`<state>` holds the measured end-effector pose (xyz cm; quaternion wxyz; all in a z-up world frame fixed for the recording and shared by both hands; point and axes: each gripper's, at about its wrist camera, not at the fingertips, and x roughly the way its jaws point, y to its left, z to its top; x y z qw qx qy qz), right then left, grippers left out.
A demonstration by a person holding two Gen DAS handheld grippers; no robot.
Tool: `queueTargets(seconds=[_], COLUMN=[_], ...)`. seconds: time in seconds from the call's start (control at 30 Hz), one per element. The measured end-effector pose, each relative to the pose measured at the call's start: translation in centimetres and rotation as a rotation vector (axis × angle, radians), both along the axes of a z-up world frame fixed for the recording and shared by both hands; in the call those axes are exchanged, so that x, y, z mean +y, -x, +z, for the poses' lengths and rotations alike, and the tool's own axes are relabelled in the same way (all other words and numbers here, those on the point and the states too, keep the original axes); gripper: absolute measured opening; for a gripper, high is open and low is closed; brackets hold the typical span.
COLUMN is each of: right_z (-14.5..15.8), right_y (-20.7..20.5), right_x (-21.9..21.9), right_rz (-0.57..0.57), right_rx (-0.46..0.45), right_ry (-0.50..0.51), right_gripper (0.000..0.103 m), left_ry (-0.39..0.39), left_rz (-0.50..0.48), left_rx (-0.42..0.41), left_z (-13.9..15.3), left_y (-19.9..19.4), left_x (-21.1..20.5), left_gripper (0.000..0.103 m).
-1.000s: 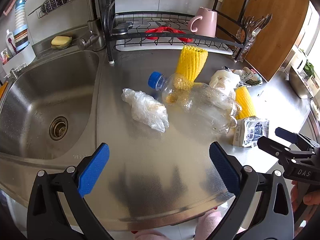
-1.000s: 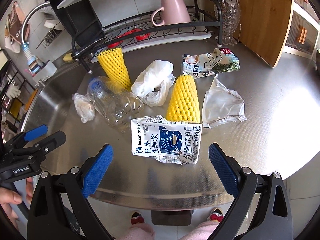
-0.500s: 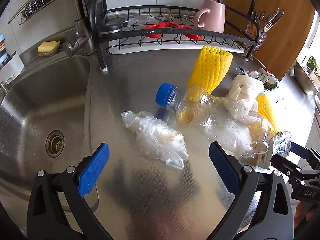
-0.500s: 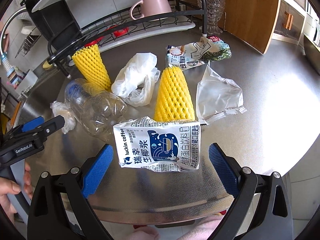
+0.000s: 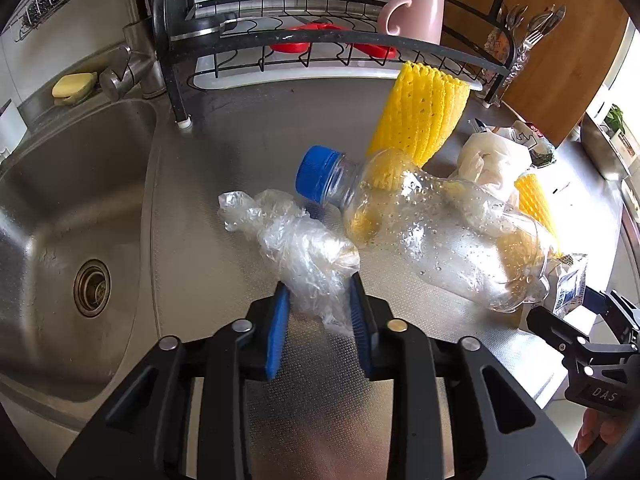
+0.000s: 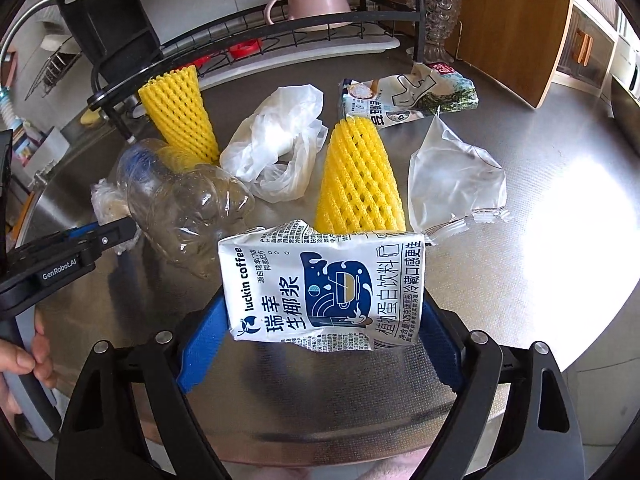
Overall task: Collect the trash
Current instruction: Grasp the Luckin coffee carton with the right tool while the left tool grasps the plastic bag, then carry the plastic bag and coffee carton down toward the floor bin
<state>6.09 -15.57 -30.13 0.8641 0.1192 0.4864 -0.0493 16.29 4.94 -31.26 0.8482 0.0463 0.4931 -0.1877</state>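
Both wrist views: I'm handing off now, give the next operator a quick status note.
Left claw: shut on the crumpled clear wrap, which lies on the counter beside the sink.
Right claw: closed around the carton, its pads against the sides.
Still on the counter: bottle, two foam nets, white bag, clear pouch, snack packet.
Done: two grasps made, nothing binned.
Left: lift and discard both, then collect the rest. No bin in view.
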Motion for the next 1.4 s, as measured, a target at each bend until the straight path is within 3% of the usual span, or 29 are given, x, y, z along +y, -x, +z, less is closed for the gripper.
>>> queueTargets(seconds=[0.17,0.57,1.0,1.2,1.4], right_z=[0.7,2.2,3.7,1.7,-3.6], right_y=[0.9,4.1,10.7,14.1,15.8], right_x=[-0.4,-0.2,-1.5,-2.6,-3.2], right_rz=[0.016,0.085,0.234,0.287,0.276], right_rx=[-0.012,-0.038,-0.042,0.051,0.171], right_ry=[-0.003,-0.023,-0.040,-0.067,-0.084], right_gripper=[0.087,0.087,0.087,0.087,0.087], left_ry=[0.006,0.037,0.053,0.050,0.036], left_rz=[-0.001,0.059,0.101,0.073,0.017], left_rx=[-0.018,-0.046,-0.048,0.015,0.125], left_z=[0.9,2.5,3.5,1.9,-3.4], left_y=[1.3,6.7,17.0,21.8,24.2], left_x=[-0.4,-0.3,-1.4,-2.4,-3.7], left_gripper=[0.010,0.007,0.007,0.007,0.007])
